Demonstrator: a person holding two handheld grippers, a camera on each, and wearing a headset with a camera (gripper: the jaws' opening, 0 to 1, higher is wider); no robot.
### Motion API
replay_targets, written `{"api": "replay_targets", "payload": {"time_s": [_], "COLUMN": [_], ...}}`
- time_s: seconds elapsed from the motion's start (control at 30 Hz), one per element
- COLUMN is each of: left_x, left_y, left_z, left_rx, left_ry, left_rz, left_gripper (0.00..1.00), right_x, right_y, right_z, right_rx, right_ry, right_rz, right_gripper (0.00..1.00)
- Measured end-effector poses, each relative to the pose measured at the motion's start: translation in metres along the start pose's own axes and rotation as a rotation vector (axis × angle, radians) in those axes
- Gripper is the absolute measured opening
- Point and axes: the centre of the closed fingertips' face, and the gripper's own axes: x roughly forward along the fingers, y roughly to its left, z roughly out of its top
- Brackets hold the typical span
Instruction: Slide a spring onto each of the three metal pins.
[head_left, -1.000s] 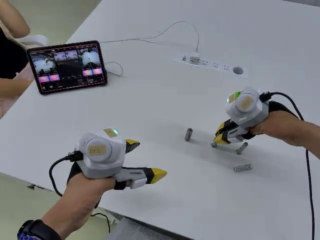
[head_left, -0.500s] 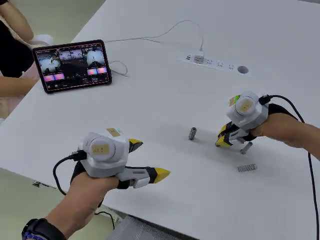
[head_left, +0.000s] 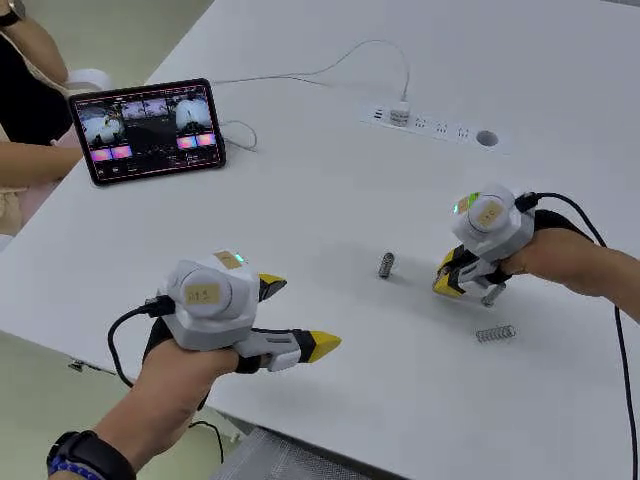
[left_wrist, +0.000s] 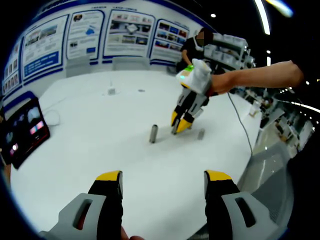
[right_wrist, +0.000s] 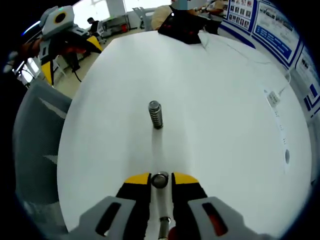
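Note:
On the white table (head_left: 300, 210) stands one metal pin with a spring on it (head_left: 386, 265) (left_wrist: 154, 134) (right_wrist: 155, 114). To its right, my right gripper (head_left: 448, 285) (left_wrist: 179, 127) points down at the table, shut on a second metal pin (right_wrist: 160, 180). A third pin (head_left: 490, 295) (left_wrist: 201, 134) sits just right of that gripper. A loose spring (head_left: 495, 333) lies flat nearer the front edge. My left gripper (head_left: 298, 315) (left_wrist: 163, 177) (right_wrist: 72, 57) hovers open at the front left, holding nothing.
A lit tablet (head_left: 148, 128) leans at the back left, near a person's arm. A white power strip (head_left: 430, 127) with a cable lies at the back. The table's front edge runs close below both hands.
The right gripper has drawn in over the pin, which stuck out to its left a second ago, and its tips sit lower on the table. The left gripper holds its place.

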Motion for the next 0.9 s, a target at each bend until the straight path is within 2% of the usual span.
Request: {"api": "replay_targets", "payload": {"time_s": [0.13,0.23,0.43,0.57,0.73,0.9], "left_x": [-0.001,-0.001,-0.001,-0.002,-0.001,-0.002], "left_y": [0.0,-0.001,-0.004,-0.006,-0.007,-0.01], "left_z": [0.002,0.002,0.003,0.004,0.006,0.01], "left_rx": [0.002,0.004,0.004,0.004,-0.001,0.004], "left_ry": [-0.003,-0.005,-0.009,-0.013,-0.021,-0.026], "left_rz": [0.0,-0.001,-0.003,-0.004,-0.005,-0.004], "left_gripper": [0.67,0.67,0.68,0.68,0.68,0.68], "right_x": [-0.004,-0.007,-0.019,-0.025,-0.029,-0.033], "right_y": [0.004,0.003,0.0,0.001,0.004,0.004], "right_z": [-0.001,-0.004,-0.005,-0.003,-0.003,0.002], "right_rx": [-0.01,-0.024,0.03,0.065,0.083,0.142], "right_ry": [0.0,0.009,-0.021,-0.049,-0.058,-0.11], "right_rz": [0.004,-0.017,-0.052,-0.066,-0.089,-0.105], "right_gripper": [0.25,0.29,0.4,0.42,0.47,0.51]}}
